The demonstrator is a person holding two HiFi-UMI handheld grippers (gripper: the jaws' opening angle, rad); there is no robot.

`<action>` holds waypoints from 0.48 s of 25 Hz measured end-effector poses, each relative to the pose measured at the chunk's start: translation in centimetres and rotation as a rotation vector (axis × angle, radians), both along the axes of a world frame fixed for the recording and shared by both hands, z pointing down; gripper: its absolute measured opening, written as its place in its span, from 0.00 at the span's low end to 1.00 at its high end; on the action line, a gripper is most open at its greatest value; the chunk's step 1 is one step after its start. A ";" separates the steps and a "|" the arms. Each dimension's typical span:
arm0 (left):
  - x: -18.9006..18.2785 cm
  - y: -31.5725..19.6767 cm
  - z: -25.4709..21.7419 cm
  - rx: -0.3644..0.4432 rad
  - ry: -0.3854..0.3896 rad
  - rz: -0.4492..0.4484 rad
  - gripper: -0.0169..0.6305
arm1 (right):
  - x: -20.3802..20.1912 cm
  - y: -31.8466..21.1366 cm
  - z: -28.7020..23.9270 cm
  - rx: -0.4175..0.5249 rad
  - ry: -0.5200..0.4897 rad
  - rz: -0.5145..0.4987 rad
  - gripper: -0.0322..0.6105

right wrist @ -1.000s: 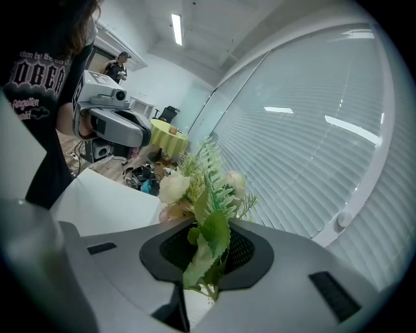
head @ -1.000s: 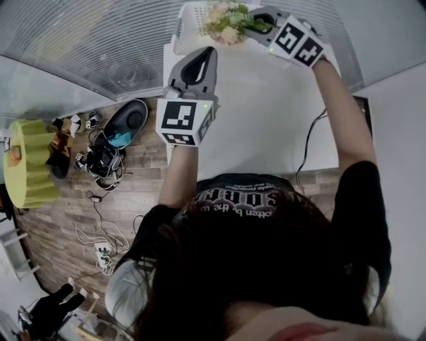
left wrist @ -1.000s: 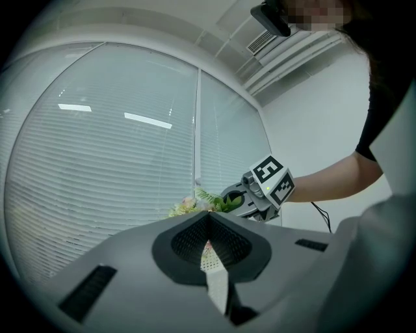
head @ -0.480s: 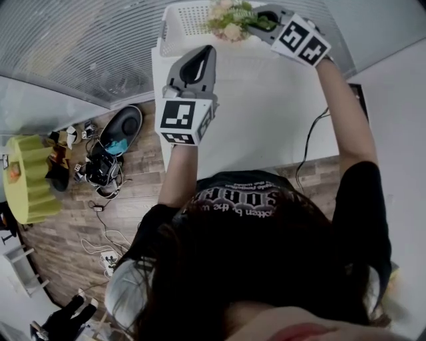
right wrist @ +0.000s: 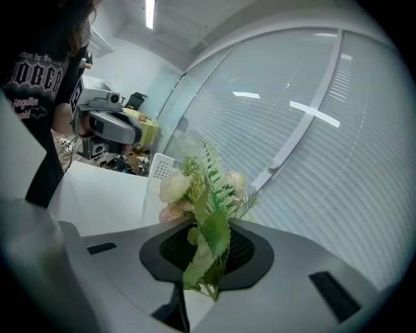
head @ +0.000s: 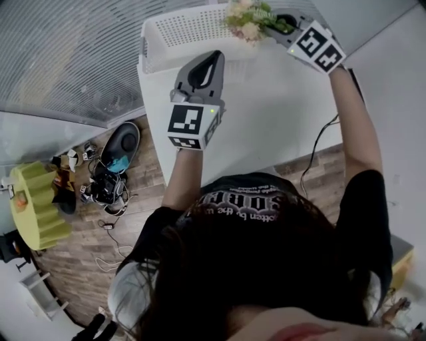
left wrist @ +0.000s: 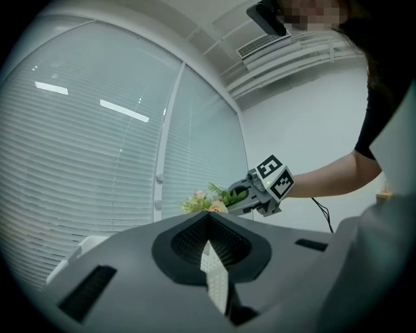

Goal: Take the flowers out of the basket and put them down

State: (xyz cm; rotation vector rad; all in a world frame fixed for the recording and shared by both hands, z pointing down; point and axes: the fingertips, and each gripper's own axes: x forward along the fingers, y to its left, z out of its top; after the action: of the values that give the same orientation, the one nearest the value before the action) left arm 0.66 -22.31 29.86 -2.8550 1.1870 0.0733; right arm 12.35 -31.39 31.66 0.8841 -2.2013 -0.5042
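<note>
A bunch of cream and pink flowers (head: pixel 247 18) with green fern leaves hangs over the right end of the white perforated basket (head: pixel 180 34) at the far edge of the white table (head: pixel 266 120). My right gripper (head: pixel 271 25) is shut on the stems. In the right gripper view the flowers (right wrist: pixel 207 195) rise from between the jaws of the right gripper (right wrist: pixel 211 229), and the basket (right wrist: pixel 156 172) stands behind them. My left gripper (head: pixel 214 56) hovers over the table near the basket, shut with nothing in it. In the left gripper view, beyond the left gripper (left wrist: pixel 208 218), the flowers (left wrist: pixel 207 201) show.
Window blinds (head: pixel 66 53) run behind the table. Left of the table on the wooden floor lie a dark case (head: pixel 125 138), cables, small gear and a yellow-green stool (head: pixel 40 206). A black cable (head: pixel 318 150) trails over the table's right side.
The head view has shifted, so more of the basket shows. The right gripper still holds the flowers, now toward the basket's right end. The left gripper has kept its pose.
</note>
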 end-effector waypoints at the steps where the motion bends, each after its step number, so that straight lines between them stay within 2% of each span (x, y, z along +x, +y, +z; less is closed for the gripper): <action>1: 0.5 0.0 0.0 -0.002 -0.005 0.013 0.03 | 1.0 0.2 0.0 -0.003 -0.002 0.019 0.19; 12: 5.6 0.2 1.3 -0.037 -0.029 0.129 0.03 | 9.8 1.7 2.7 -0.038 -0.027 0.189 0.19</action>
State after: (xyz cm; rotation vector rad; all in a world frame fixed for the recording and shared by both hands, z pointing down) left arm 6.24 -22.07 31.19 -2.9518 1.0086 0.0151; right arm 22.12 -29.68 34.36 1.0710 -2.1175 -0.3602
